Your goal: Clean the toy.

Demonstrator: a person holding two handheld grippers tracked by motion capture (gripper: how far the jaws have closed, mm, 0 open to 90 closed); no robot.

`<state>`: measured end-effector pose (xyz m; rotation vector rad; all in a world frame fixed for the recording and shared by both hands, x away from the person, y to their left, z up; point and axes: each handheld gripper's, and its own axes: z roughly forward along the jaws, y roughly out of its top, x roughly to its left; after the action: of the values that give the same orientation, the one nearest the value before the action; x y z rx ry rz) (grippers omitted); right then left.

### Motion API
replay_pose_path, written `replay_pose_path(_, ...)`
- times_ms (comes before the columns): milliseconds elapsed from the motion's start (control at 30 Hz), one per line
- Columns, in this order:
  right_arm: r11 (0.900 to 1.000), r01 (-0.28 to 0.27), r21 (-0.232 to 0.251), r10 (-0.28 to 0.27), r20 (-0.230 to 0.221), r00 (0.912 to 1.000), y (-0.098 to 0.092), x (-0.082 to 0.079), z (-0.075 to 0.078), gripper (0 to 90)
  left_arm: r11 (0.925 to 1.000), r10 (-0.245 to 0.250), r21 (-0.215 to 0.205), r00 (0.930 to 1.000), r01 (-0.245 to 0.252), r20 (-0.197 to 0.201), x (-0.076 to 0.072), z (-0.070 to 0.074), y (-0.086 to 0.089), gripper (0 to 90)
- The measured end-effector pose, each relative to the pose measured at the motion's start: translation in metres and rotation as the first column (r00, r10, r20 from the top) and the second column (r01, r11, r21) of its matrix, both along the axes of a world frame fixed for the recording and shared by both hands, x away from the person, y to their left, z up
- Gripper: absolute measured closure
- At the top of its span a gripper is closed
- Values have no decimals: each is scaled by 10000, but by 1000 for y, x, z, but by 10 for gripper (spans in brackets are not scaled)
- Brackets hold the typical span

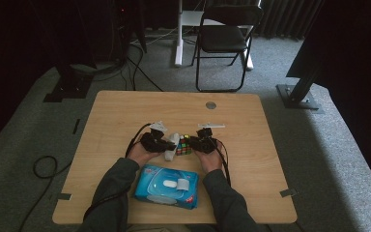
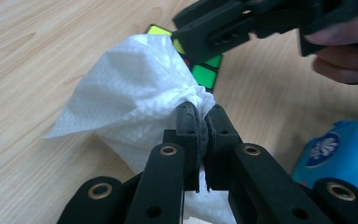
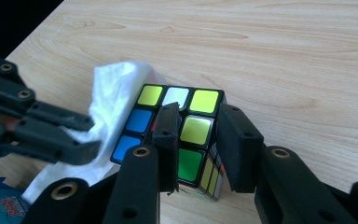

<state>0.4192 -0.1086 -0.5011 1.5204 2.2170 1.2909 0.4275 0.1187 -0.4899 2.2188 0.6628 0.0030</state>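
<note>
A Rubik's cube (image 1: 183, 145) sits on the wooden table (image 1: 125, 111), near its middle. My right gripper (image 1: 196, 143) comes at it from the right. Its jaws clamp one side of the cube (image 3: 196, 130), with a lime and a green sticker showing between them. My left gripper (image 1: 168, 145) is shut on a bunched white wipe (image 1: 173, 146). In the left gripper view the wipe (image 2: 135, 93) balloons out from the pinched jaws (image 2: 203, 114) and presses against the cube (image 2: 205, 74). In the right gripper view the wipe (image 3: 112, 93) covers the cube's left side.
A blue pack of wet wipes (image 1: 166, 186) lies near the front edge between the person's forearms. A round grey grommet (image 1: 211, 105) is set in the table's far side. A black folding chair (image 1: 224, 38) stands on the carpet beyond the table.
</note>
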Motion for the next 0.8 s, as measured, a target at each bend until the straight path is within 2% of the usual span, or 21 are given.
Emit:
replay_pose_path(33,10000,29,30,-29,-28,10000,0,0,0,699,9999,-102,7,9999,102,-39,0,0,0,861)
replay_pose_path(200,9998,164,76,-164,-55,9999,0,1,0,704,9976,-418,554,9990,426,-146,0,-7,-5,859)
replay_pose_path(300,9997,247,63,-247,-30,9997,1,1,0,706,9945,-384,966,9992,393,-107,1,-9,-9,860)
replay_pose_path(367,9996,281,68,-281,-49,9996,2,1,0,707,9896,-308,1404,9995,309,-24,2,-11,-14,860)
replay_pose_path(467,9994,344,29,-344,-61,9994,2,0,0,708,9837,-169,1789,9998,152,80,4,-13,-17,860)
replay_pose_path(600,9989,477,40,-476,-80,9988,3,0,0,707,9811,44,1931,9998,-82,201,7,-14,-17,860)
replay_pose_path(700,9983,582,61,-582,-103,9983,3,0,0,705,9791,445,1969,9984,-507,355,11,-14,-18,860)
replay_pose_path(800,9973,728,117,-727,-124,9973,3,1,0,704,9788,429,1985,9982,-503,411,12,-13,-18,859)
